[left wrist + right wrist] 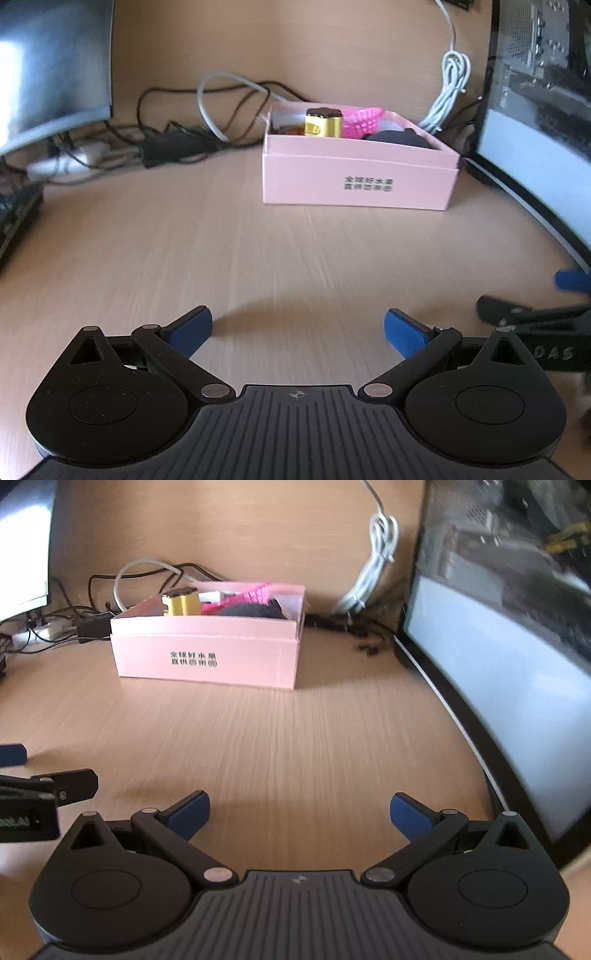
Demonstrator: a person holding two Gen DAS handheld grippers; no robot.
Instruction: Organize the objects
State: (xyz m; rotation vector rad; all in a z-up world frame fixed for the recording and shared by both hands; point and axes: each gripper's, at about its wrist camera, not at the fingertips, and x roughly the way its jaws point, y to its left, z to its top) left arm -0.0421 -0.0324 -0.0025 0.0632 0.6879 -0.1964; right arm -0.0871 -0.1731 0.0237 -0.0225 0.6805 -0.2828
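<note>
A pink cardboard box (358,177) stands on the wooden desk, also in the right wrist view (207,653). Inside it lie a gold and black bottle (323,122), a pink mesh basket (364,122) and a dark round object (400,139). My left gripper (298,328) is open and empty, low over the desk well short of the box. My right gripper (300,812) is open and empty, also short of the box. Each gripper shows at the edge of the other's view: the right one (532,314), the left one (48,786).
A monitor (535,122) stands at the right and another (51,70) at the left. Black and white cables (184,129) and a coiled white cable (452,85) lie behind the box. A keyboard (16,218) sits at the left edge.
</note>
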